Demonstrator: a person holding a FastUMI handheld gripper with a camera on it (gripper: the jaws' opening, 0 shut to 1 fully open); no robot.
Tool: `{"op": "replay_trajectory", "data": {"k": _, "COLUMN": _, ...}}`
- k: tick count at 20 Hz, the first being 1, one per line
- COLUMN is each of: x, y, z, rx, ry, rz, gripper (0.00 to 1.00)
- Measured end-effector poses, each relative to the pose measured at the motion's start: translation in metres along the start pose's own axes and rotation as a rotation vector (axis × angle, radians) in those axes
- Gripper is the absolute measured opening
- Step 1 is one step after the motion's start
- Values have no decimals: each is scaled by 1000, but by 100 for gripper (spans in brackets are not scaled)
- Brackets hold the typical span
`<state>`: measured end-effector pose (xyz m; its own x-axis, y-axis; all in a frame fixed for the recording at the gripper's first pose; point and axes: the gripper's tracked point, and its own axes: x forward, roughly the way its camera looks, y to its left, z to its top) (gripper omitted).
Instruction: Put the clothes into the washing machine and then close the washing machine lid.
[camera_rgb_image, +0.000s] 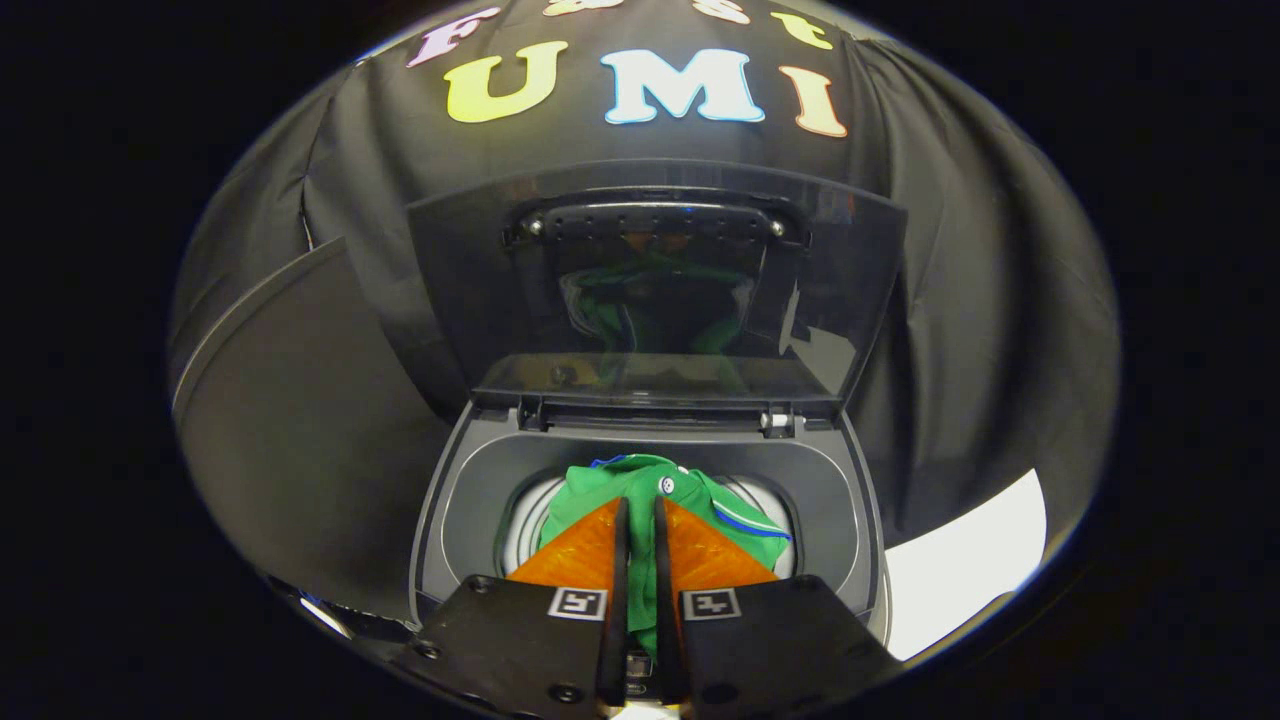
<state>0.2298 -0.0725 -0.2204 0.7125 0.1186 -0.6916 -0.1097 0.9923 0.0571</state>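
The grey top-loading washing machine (460, 500) stands just below and ahead of me, its dark see-through lid (850, 270) raised upright at the back. A green garment (600, 485) with a blue-and-white trim and a small button is bunched over the round drum opening (525, 520). My gripper (640, 503) hangs over that opening. Its two orange fingers (580, 555) stand almost together, and a strip of the green cloth runs between them. The lower part of the garment is hidden behind the fingers.
Black cloth walls close in behind and to both sides of the machine. A dark panel (290, 420) leans at the left. A white surface (960, 570) shows to the right of the machine. The lid mirrors the green garment.
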Motion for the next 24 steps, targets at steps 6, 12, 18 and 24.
{"op": "replay_trajectory", "data": {"k": 6, "x": -16, "y": -2, "z": -3, "rx": -11, "ry": -32, "rz": -25, "gripper": 82}}
{"op": "replay_trajectory", "data": {"k": 12, "x": -31, "y": 2, "z": 17, "rx": 28, "ry": -97, "rz": -30, "gripper": 97}}
{"op": "replay_trajectory", "data": {"k": 18, "x": -58, "y": 9, "z": 72, "rx": 34, "ry": -227, "rz": -23, "gripper": 97}}
{"op": "replay_trajectory", "data": {"k": 24, "x": -74, "y": 12, "z": 128, "rx": 17, "ry": -334, "rz": -20, "gripper": 96}}
